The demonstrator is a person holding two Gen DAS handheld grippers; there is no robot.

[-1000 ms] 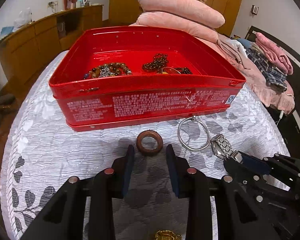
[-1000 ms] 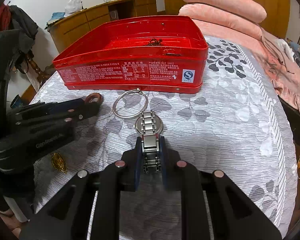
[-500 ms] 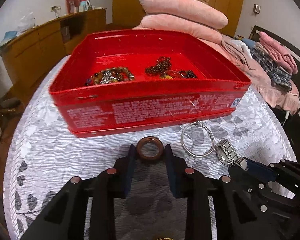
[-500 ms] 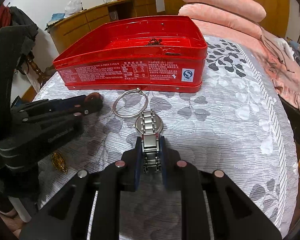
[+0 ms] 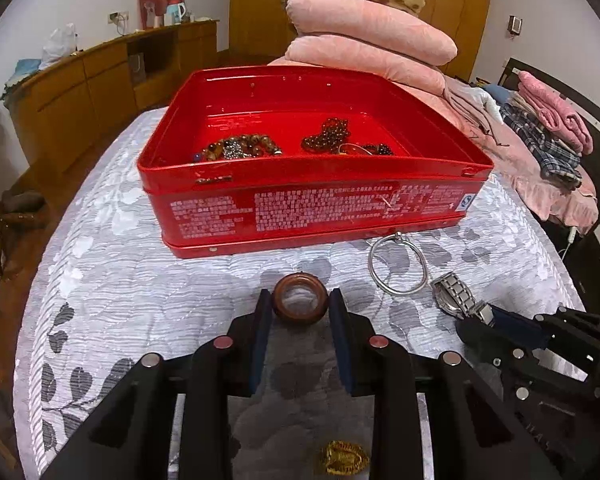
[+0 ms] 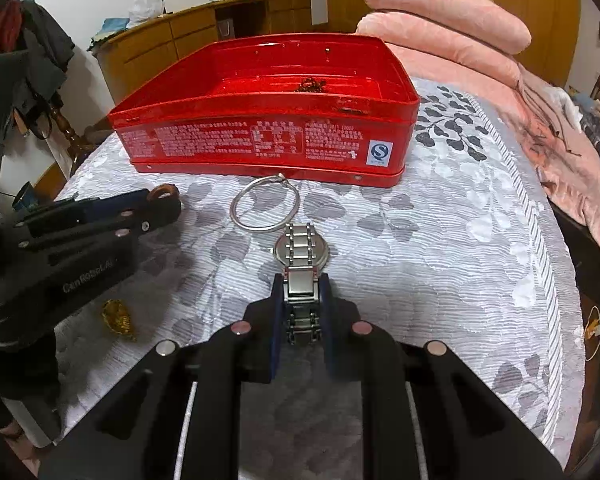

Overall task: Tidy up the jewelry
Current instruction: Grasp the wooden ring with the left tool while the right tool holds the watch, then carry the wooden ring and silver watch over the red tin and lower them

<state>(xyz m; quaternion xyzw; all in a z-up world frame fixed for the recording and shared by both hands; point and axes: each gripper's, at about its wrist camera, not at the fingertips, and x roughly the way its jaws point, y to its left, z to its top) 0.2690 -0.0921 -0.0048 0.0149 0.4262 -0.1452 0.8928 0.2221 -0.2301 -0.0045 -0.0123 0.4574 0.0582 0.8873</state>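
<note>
My left gripper (image 5: 300, 308) is shut on a brown wooden ring (image 5: 300, 298) and holds it just above the bedspread, in front of the red tin (image 5: 316, 208). My right gripper (image 6: 302, 300) is shut on the band of a silver watch (image 6: 302, 250), whose face rests on the bedspread. A silver hoop (image 5: 398, 266) lies between the watch and the tin; it also shows in the right wrist view (image 6: 265, 206). The tin (image 6: 260, 140) holds bead bracelets (image 5: 240, 148). A gold piece (image 5: 346, 458) lies under the left gripper.
Pink pillows (image 5: 364, 36) are stacked behind the tin. Folded clothes (image 5: 548, 132) lie at the right. A wooden cabinet (image 5: 100, 84) stands at the left. The bed edge drops away on the right (image 6: 564, 280).
My left gripper has closed around the wooden ring and lifted it slightly. The right gripper stays shut on the watch band without moving.
</note>
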